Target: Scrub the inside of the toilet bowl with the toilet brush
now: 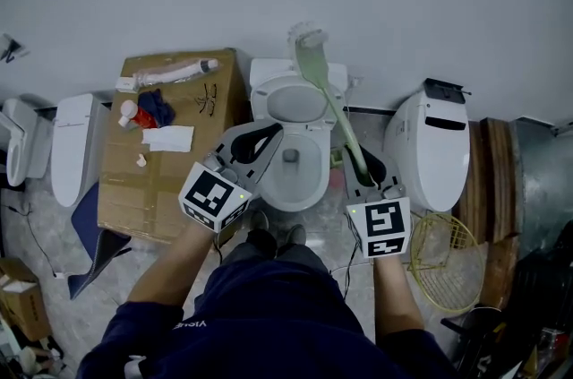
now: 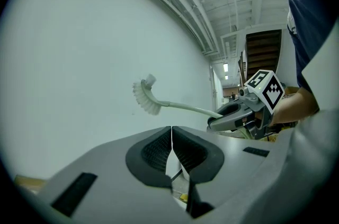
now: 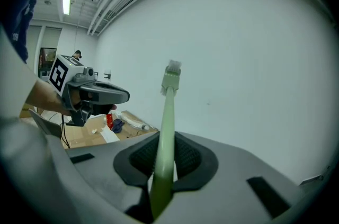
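The white toilet stands against the wall with its bowl open, straight ahead of me. My right gripper is shut on the pale green handle of the toilet brush, which slants up and away over the bowl's right rim toward the wall. The bristle head hangs in the air above the tank, outside the bowl. From the right gripper view the handle runs out between the pads to the head. My left gripper is shut and empty over the bowl's left rim; its pads meet.
A cardboard box with a tube, cloths and small bottles sits left of the toilet. Another white toilet stands at the right, a white fixture at the far left. A wire basket lies on the floor at my right.
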Motion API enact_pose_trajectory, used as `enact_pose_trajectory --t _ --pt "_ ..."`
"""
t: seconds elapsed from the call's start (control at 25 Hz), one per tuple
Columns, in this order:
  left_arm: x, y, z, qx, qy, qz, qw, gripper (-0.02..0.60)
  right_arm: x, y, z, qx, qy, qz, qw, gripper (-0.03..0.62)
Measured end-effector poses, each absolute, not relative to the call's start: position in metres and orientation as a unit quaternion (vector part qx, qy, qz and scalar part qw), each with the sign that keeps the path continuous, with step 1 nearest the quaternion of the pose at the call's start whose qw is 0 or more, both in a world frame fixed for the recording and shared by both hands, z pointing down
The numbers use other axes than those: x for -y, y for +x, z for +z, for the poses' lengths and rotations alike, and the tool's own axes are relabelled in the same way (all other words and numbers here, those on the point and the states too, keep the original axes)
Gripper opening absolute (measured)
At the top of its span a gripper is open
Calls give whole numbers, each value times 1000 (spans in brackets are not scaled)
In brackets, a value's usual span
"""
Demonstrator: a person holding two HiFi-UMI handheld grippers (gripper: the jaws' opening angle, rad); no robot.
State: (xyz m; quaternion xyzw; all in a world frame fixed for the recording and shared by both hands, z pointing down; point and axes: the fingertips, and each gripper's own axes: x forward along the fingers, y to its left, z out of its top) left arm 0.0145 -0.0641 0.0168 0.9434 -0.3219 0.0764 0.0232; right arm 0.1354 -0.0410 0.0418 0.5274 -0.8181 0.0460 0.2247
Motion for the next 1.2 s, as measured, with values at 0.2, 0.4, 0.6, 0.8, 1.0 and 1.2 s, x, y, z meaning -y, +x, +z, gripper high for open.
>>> enact_pose_trajectory --t 0.2,0.4,0.6,0.8,1.0,1.2 --pt "62 18 17 322 943 76 26 32 39 135 37 822 524 47 218 54" --pt "62 20 18 325 942 75 27 32 40 134 36 827 518 51 212 54" --pt "64 20 20 329 941 75 29 32 42 134 37 830 515 60 204 54" --pt "63 19 22 332 940 77 30 32 43 134 38 833 511 60 203 54" --pt "64 21 24 331 939 80 34 32 45 135 42 834 509 67 201 54" --pt "66 27 26 329 940 81 36 32 48 140 43 834 509 69 201 54"
